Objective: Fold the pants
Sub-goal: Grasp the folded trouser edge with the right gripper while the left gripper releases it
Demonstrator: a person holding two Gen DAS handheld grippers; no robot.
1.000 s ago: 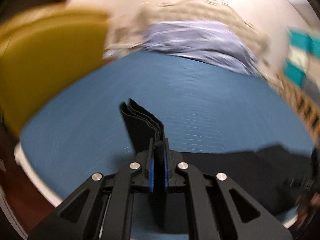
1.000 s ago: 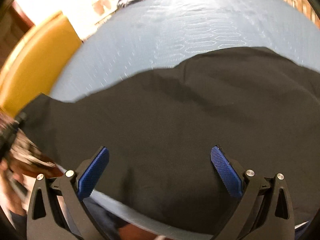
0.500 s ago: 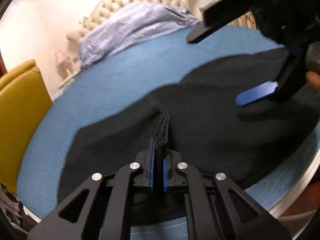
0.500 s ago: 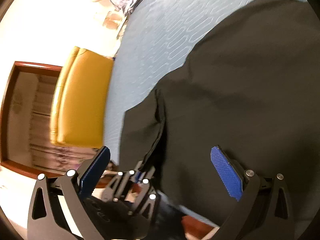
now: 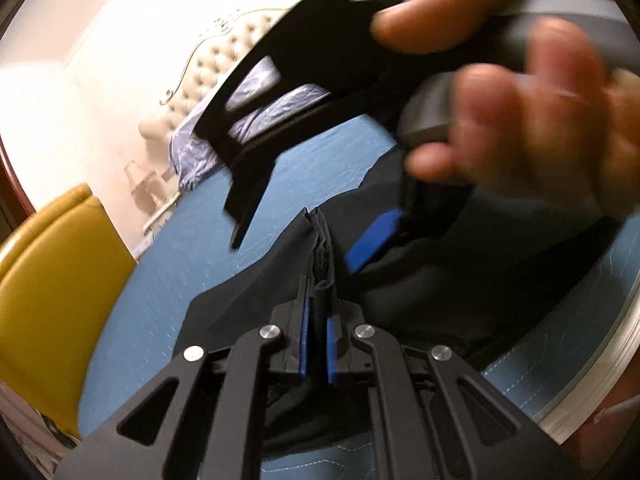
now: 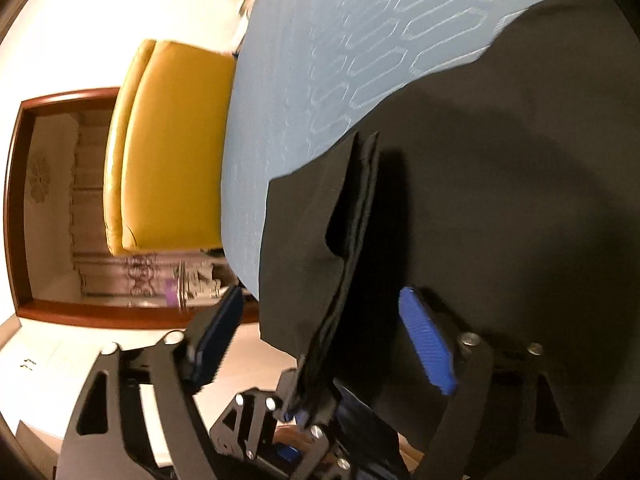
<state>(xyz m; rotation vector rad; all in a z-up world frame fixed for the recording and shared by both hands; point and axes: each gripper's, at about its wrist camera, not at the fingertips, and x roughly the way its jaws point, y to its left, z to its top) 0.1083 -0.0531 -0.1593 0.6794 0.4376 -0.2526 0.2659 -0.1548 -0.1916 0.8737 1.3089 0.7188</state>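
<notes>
The left gripper [image 5: 316, 344] is clamped on a bunched edge of the black pants [image 5: 420, 292], the gathered layers standing up as a narrow ridge that runs straight away from its blue pads [image 5: 305, 344]. In the right wrist view the same ridge [image 6: 352, 240] rises from the left gripper [image 6: 304, 404] low in the frame and runs up toward the blue cover, with the rest of the pants [image 6: 500, 180] spread flat to the right of it; their full length runs out of frame, so the long axis cannot be told.

The right gripper [image 6: 324, 344] stands wide open, one blue pad on each side of the raised ridge, touching neither side of it. From the left wrist it appears blurred close above the pants, held by the person's right hand [image 5: 532, 128], fingers wrapped round its grey handle.

The pants lie on a bed [image 5: 256, 216] with a blue quilted cover, near its rounded edge. Beside the bed stands a yellow armchair [image 5: 52, 296]. Further off are a lilac pillow [image 5: 256, 120] and a cream tufted headboard [image 5: 216, 64] against a pale wall, and a brown-framed doorway [image 6: 24, 208] shows beyond the chair.
</notes>
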